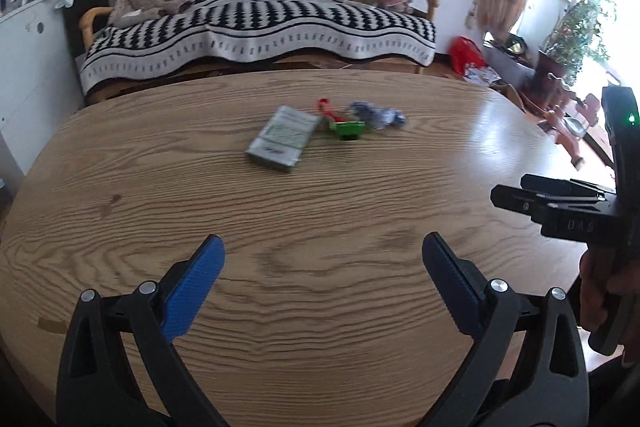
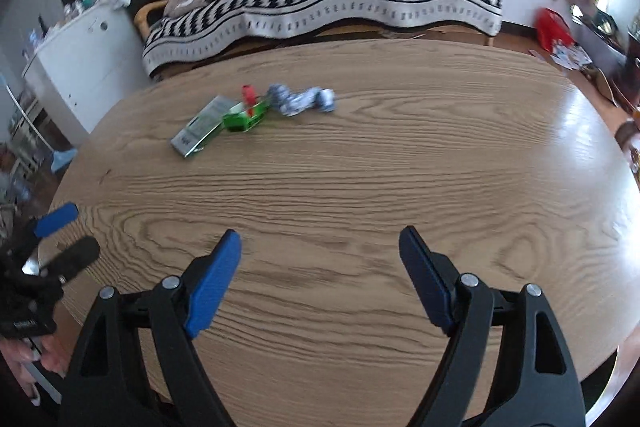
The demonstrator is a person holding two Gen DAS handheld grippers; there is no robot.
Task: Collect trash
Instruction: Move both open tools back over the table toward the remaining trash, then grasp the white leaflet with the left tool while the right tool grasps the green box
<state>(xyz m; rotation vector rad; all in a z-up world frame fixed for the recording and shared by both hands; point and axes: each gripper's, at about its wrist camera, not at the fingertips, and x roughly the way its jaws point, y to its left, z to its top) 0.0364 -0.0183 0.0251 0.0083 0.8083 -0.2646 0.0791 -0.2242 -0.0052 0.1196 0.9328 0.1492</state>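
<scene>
Trash cluster on the wooden worktop [image 1: 120, 167] — grey-green packet [image 1: 282, 138], green carton [image 1: 346, 129] just beside it, crumpled blue-white wrapper [image 1: 378, 115] beyond the carton. Left gripper [image 1: 323, 259] and right gripper [image 2: 320, 251] — jaws wide apart, empty, well short of the packet.
</scene>
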